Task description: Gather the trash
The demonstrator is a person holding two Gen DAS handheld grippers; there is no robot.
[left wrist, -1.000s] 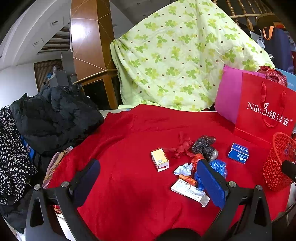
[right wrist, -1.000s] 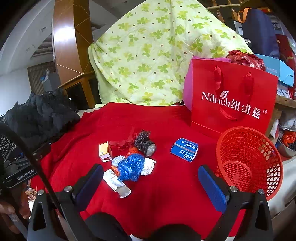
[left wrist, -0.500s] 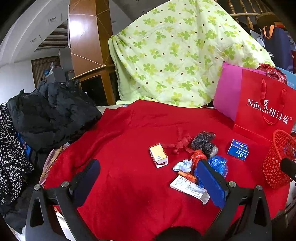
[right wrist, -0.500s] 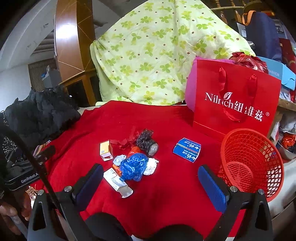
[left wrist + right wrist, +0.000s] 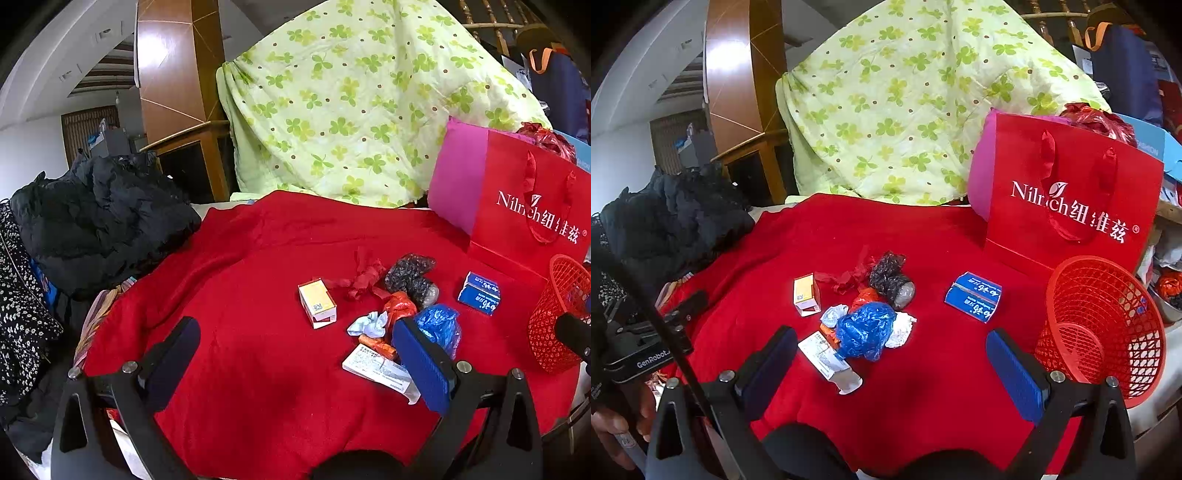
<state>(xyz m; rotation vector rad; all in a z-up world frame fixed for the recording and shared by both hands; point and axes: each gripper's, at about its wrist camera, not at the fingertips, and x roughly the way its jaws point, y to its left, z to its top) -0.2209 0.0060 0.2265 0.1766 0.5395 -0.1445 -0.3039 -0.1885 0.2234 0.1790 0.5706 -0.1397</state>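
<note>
Red cloth [image 5: 942, 387] covered the table, the trash heap [image 5: 866, 328] mid-table and the red basket [image 5: 1108, 325] at its right edge. Both views had crept nearer the heap; the left gripper [image 5: 295, 362] and right gripper [image 5: 892, 365] hung with jaws apart, empty, so collecting hadn't begun.

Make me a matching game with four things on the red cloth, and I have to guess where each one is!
Things:
1. red mesh basket
2. blue crumpled plastic bag
3. yellow-and-white small box
4. flat blue packet

Places:
A. lying alone between the trash pile and the basket
B. at the far right edge of the cloth, tipped on its side
C. at the left end of the trash pile
D. in the middle of the pile, against white crumpled paper

Pairs: 1-B, 2-D, 3-C, 4-A
</note>
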